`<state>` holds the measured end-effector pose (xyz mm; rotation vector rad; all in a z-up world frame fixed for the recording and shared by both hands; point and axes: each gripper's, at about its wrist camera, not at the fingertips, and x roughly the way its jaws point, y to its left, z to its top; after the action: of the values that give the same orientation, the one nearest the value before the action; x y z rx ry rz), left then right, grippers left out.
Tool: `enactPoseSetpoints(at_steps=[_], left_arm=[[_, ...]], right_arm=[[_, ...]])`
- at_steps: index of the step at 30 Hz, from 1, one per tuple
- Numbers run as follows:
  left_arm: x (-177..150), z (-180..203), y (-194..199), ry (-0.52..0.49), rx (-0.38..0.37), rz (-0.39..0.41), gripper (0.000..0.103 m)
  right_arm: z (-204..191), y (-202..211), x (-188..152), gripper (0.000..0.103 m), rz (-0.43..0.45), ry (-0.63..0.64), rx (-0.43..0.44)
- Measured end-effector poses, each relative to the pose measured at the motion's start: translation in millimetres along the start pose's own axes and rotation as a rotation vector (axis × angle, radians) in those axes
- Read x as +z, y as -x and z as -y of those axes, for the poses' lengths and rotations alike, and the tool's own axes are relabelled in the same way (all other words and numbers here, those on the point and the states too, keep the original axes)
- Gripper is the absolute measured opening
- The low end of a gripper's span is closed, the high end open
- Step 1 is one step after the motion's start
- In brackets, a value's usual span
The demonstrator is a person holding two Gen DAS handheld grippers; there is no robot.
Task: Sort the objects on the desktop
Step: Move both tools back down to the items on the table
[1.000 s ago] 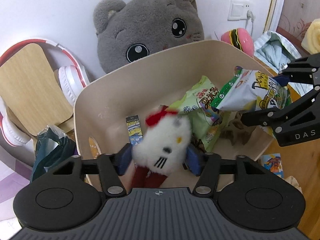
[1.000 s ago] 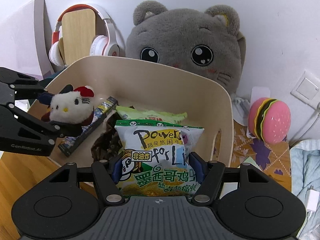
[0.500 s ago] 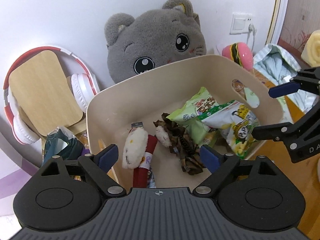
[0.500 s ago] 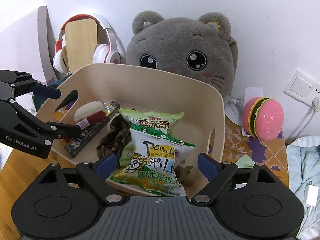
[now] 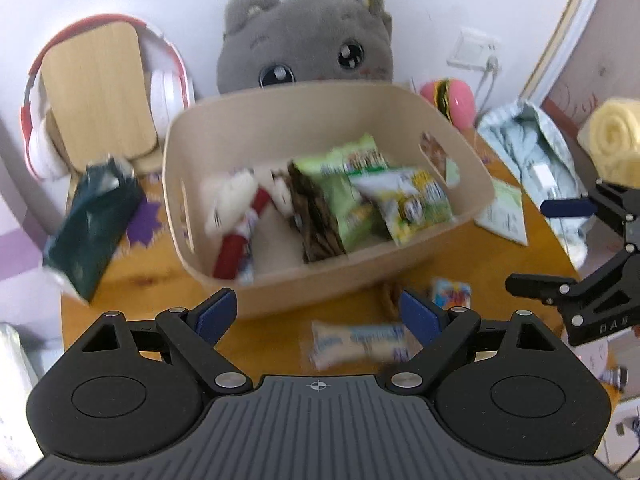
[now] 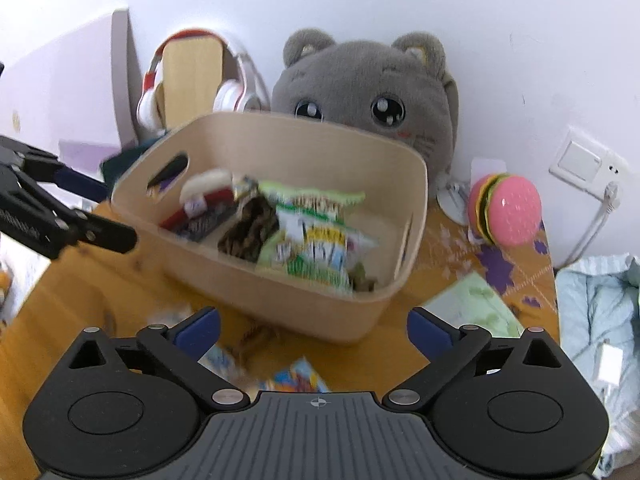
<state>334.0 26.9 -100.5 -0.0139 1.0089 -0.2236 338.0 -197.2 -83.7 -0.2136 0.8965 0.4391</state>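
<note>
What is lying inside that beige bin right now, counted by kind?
In the beige bin:
Snack bags: 2, a green one and a white and yellow one
White plush toys: 1
Brown crumpled things: 1
Total: 4 that I can tell apart; the blur may hide more.

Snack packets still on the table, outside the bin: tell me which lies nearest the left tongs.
The white-and-blue packet, lying right between the open left tongs. The small colourful packet sits farther right.
</note>
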Motion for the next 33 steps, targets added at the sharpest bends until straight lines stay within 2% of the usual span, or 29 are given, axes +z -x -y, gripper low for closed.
enactPoseSetpoints(at_steps=[6,15,25,33], left_arm=[[-41.5,27.0,3.2,0.010,-0.033,-0.079,0.090],[-98.2,57.4,-9.1,0.082,-0.072,-0.224,0.090],[-130.5,61.9,-19.6,0.228,-0.097,-0.327,0.090],[-148.2,71.0,-31.9,0.239,-0.085,-0.393,0.090]], right_arm=[[0.3,6.0,-33.0,0.103,-0.081,0.027,0.017],[-13.6,0.7,-58.2,0.103,-0.174,0.076,0.074],[-22.3,-16.1,-79.3,0.103,-0.239,0.099,0.136],[-18.7,-26.6,-88.1,0.103,-0.253,0.091,0.151]])
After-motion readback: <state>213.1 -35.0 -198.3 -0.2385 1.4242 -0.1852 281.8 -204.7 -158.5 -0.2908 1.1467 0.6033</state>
